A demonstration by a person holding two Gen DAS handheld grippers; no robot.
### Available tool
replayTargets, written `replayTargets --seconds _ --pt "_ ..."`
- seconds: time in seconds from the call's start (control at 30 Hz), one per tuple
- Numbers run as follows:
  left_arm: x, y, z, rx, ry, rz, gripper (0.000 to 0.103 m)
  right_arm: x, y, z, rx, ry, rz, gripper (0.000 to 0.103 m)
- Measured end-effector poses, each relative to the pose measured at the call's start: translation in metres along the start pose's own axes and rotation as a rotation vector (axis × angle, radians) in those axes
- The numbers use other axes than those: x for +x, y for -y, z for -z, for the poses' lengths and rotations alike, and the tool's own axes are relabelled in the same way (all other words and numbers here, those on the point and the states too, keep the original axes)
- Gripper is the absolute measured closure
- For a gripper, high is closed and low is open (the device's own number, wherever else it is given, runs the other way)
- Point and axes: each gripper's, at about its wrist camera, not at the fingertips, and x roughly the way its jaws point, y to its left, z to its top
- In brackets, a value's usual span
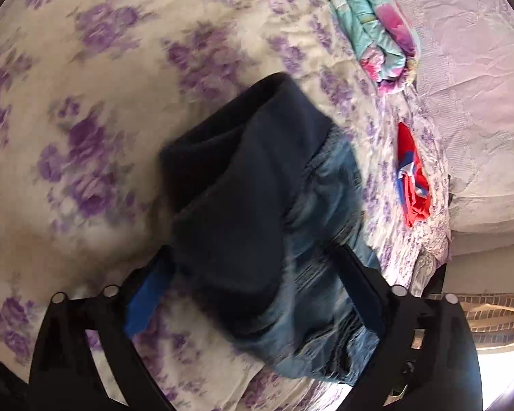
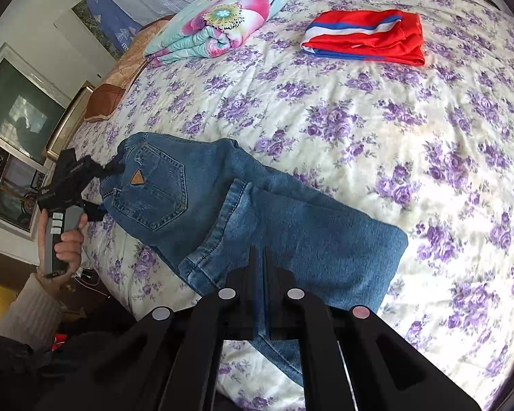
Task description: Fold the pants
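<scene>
Blue jeans lie on the floral bed, waist end at the left with a back pocket up, legs doubled over toward the right. My right gripper is shut on the denim at the near edge of the legs. My left gripper has its jaws spread wide around the waist end of the jeans, whose dark lining faces the camera. From the right wrist view the left gripper sits at the waistband, held by a hand.
A folded red, white and blue garment lies at the far right of the bed. A rolled floral quilt lies at the far middle. The floral bedsheet spreads between them. The bed's left edge is near the left gripper.
</scene>
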Motion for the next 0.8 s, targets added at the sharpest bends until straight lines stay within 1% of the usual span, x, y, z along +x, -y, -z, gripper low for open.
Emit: replayTargets --seconds 0.03,0.07,0.1,0.17,0.27,0.33,0.43,0.47,0.5,0.53,0.57,0.6,0.63,0.67,0.7,0.73,0.8 --pt "0.000 0.010 -0.003 0.032 -0.010 -0.006 0.050 0.008 -0.002 0.005 0.009 -0.015 0.000 0.099" --pt "-0.003 0.026 -0.003 0.100 0.002 -0.040 0.064 0.013 -0.004 0.005 0.011 -0.028 -0.007 0.099" --pt "-0.007 0.041 -0.001 0.179 0.013 -0.076 0.075 0.016 -0.008 0.005 0.010 -0.037 -0.027 0.099" --pt "-0.016 0.064 0.005 0.278 0.033 -0.121 0.077 0.022 -0.025 0.004 -0.020 -0.056 -0.089 0.099" --pt "-0.028 0.092 0.021 0.399 0.065 -0.173 0.078 0.044 -0.056 -0.005 -0.122 -0.115 -0.161 0.098" --pt "-0.035 0.107 0.032 0.448 0.089 -0.184 0.079 0.068 -0.070 -0.012 -0.155 -0.138 -0.156 0.098" --pt "-0.046 0.121 0.046 0.501 0.116 -0.167 0.079 0.105 -0.083 -0.019 -0.141 -0.194 -0.252 0.098" --pt "-0.047 0.126 0.048 0.519 0.120 -0.167 0.079 0.121 -0.088 -0.018 -0.161 -0.224 -0.235 0.098" --pt "-0.045 0.129 0.049 0.531 0.117 -0.170 0.078 0.140 -0.093 -0.013 -0.190 -0.275 -0.186 0.101" --pt "-0.039 0.132 0.050 0.540 0.092 -0.172 0.078 0.151 -0.095 -0.010 -0.200 -0.287 -0.163 0.102" --pt "-0.034 0.134 0.052 0.547 0.094 -0.192 0.078 0.155 -0.096 -0.009 -0.200 -0.290 -0.156 0.102" --pt "-0.032 0.135 0.052 0.552 0.103 -0.213 0.078 0.154 -0.097 -0.012 -0.197 -0.304 -0.160 0.099" --pt "-0.033 0.135 0.053 0.553 0.099 -0.210 0.078 0.150 -0.096 -0.017 -0.181 -0.312 -0.173 0.099" --pt "-0.035 0.135 0.052 0.550 0.098 -0.193 0.078 0.141 -0.092 -0.024 -0.154 -0.278 -0.171 0.099" --pt "-0.037 0.136 0.053 0.551 0.099 -0.176 0.078 0.132 -0.087 -0.032 -0.133 -0.230 -0.147 0.099" --pt "-0.038 0.138 0.053 0.557 0.100 -0.163 0.078 0.125 -0.081 -0.041 -0.114 -0.194 -0.102 0.099" --pt "-0.041 0.145 0.060 0.589 0.102 -0.157 0.078 0.124 -0.069 -0.057 -0.079 -0.163 -0.038 0.099"
